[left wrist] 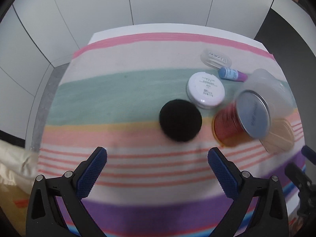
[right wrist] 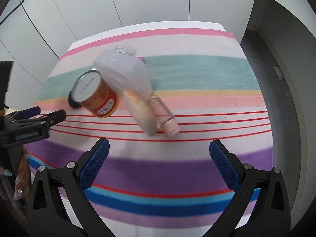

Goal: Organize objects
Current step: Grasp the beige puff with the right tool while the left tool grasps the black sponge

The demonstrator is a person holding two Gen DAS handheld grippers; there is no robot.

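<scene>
On the striped cloth lie a black round puff, a white round compact, a blue-capped purple tube, a small clear lidded case, and an orange can with a silver lid on its side against a translucent box. My left gripper is open, just short of the puff. The right wrist view shows the can, the translucent box and a clear pink bottle lying ahead of my open right gripper.
The table's white far edge meets grey wall panels. A cream bag or cloth sits off the table's left side. The left gripper shows at the left of the right wrist view. Dark floor lies to the right.
</scene>
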